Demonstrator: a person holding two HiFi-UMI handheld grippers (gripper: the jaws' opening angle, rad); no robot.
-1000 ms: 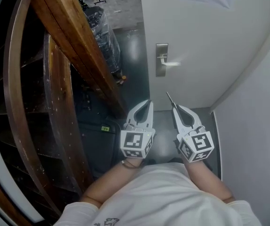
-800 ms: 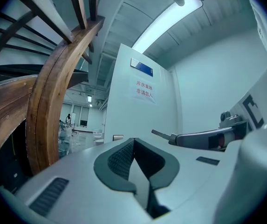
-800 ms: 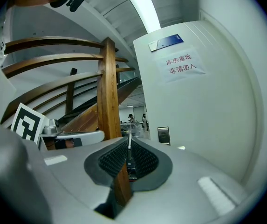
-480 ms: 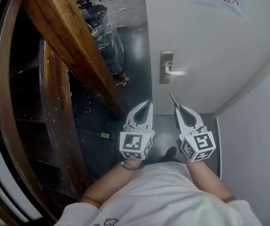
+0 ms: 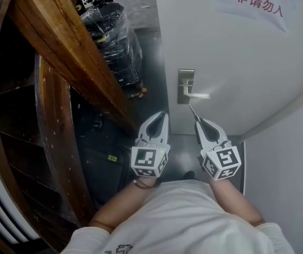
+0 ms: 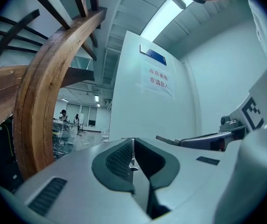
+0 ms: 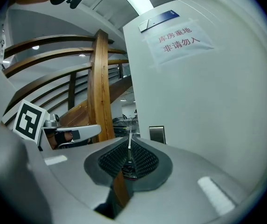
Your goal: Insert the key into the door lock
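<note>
In the head view the right gripper, low and right of centre, pinches a key. Its tip points up just below the lock plate on the white door. The left gripper sits beside it on the left. The left gripper view shows its jaws together, with nothing between them. The right gripper view shows the jaws clamped on the key, with the plate just right of centre.

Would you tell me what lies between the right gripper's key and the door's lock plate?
Nothing: in the head view, only a short bare stretch of door separates the key from the lock plate.
</note>
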